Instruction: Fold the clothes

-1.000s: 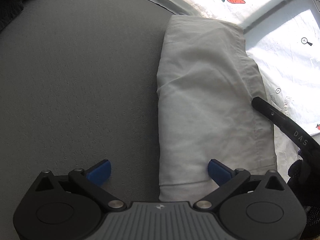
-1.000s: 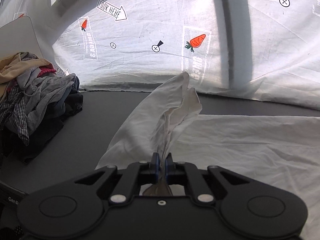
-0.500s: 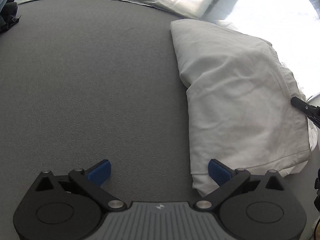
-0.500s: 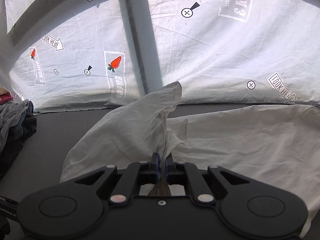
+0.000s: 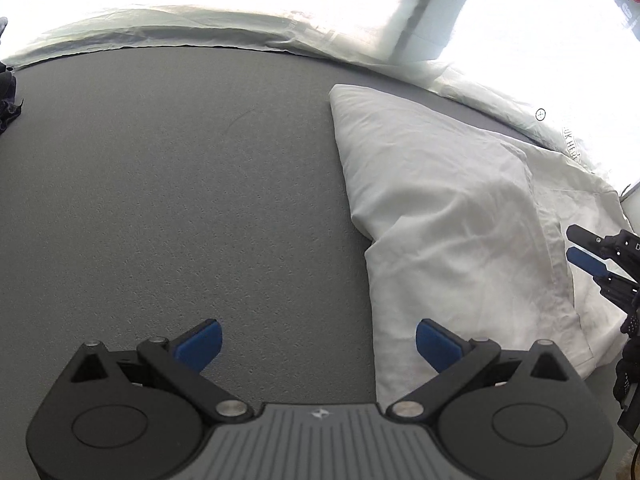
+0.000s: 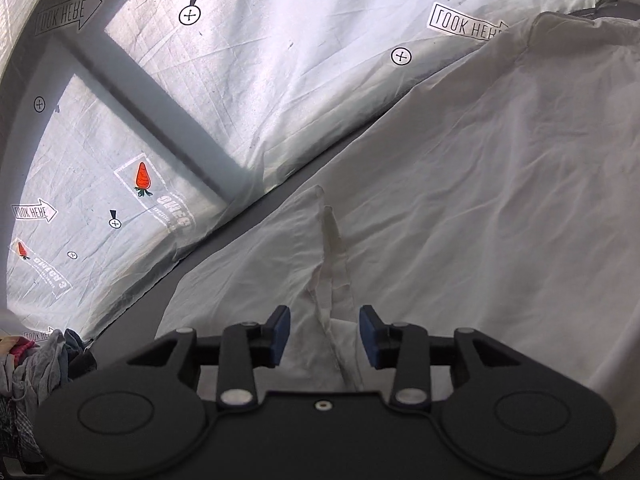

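A white garment (image 5: 448, 216) lies folded in a long strip on the grey table (image 5: 160, 200); it also fills the right wrist view (image 6: 480, 200). My left gripper (image 5: 318, 344) is open and empty, low over the table at the garment's near left edge. My right gripper (image 6: 324, 334) is open, its jaws standing either side of a raised fold of the cloth without holding it. The right gripper also shows at the right edge of the left wrist view (image 5: 580, 246), over the garment's right hem.
A white printed sheet with carrots and arrows (image 6: 240, 60) hangs behind the table. A pile of mixed clothes (image 6: 32, 364) sits at the far left of the table. Dark cloth (image 5: 6, 100) shows at the left edge.
My right gripper has opened and let go of the white cloth, which has dropped onto the table. Both grippers have swung their view; the left stays open.
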`<state>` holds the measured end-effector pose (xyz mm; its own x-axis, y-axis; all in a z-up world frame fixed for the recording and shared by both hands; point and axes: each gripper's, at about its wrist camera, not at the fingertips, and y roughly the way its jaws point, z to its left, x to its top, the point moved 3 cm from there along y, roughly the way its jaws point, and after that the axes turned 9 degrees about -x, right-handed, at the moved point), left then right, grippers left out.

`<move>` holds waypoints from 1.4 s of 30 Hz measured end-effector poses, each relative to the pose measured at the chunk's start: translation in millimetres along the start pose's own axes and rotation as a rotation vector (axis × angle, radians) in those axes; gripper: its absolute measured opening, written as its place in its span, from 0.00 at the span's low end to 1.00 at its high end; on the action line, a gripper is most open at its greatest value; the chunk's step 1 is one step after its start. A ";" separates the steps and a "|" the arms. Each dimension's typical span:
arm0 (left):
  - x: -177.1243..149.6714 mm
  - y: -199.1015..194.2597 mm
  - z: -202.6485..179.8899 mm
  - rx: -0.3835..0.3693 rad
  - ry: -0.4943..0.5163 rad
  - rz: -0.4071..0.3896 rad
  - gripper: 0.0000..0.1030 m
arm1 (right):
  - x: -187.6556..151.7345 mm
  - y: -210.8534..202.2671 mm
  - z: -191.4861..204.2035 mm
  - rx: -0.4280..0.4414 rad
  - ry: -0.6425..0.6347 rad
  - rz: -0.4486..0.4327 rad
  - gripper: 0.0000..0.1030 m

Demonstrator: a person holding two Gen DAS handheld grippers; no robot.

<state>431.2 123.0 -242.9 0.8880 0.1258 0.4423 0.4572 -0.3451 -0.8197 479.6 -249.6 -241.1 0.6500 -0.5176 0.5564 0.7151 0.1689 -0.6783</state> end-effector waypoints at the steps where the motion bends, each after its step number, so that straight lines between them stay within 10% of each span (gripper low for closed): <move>1: 5.4 3.3 -0.4 0.001 -0.001 -0.002 0.99 | 6.7 7.1 2.4 0.002 -0.002 -0.001 0.39; 12: 54.2 41.8 -12.2 0.048 0.042 -0.016 0.99 | 42.9 96.4 15.6 0.014 0.019 0.062 0.46; 14: 56.3 44.6 -13.1 0.054 0.045 -0.010 0.99 | 46.0 97.4 18.1 0.010 -0.004 0.034 0.31; 15: 57.2 46.1 -13.9 0.057 0.045 -0.008 0.99 | 49.5 94.2 20.6 0.012 -0.026 0.004 0.04; 21: 60.0 50.9 -27.7 0.027 0.069 -0.007 0.99 | 90.2 67.3 40.4 0.032 -0.125 -0.185 0.02; 25: 50.5 62.1 -41.1 0.045 0.122 0.025 0.99 | 106.0 79.0 40.2 -0.122 -0.176 -0.193 0.01; 29: 37.7 66.3 -39.6 0.058 0.098 0.045 0.99 | 95.4 85.1 24.6 -0.242 -0.171 -0.082 0.10; 32: 32.1 61.9 -37.7 0.048 0.080 0.048 0.99 | 66.0 49.5 17.8 -0.257 -0.175 -0.130 0.51; 42: -6.1 45.8 -53.5 0.092 0.209 0.069 1.00 | -33.8 -27.6 -2.7 -0.356 -0.208 -0.064 0.58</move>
<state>444.0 56.7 -263.6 0.8922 -0.0937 0.4419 0.4067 -0.2589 -0.8761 437.2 -239.1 -242.5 0.6712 -0.3307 0.6634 0.6461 -0.1776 -0.7423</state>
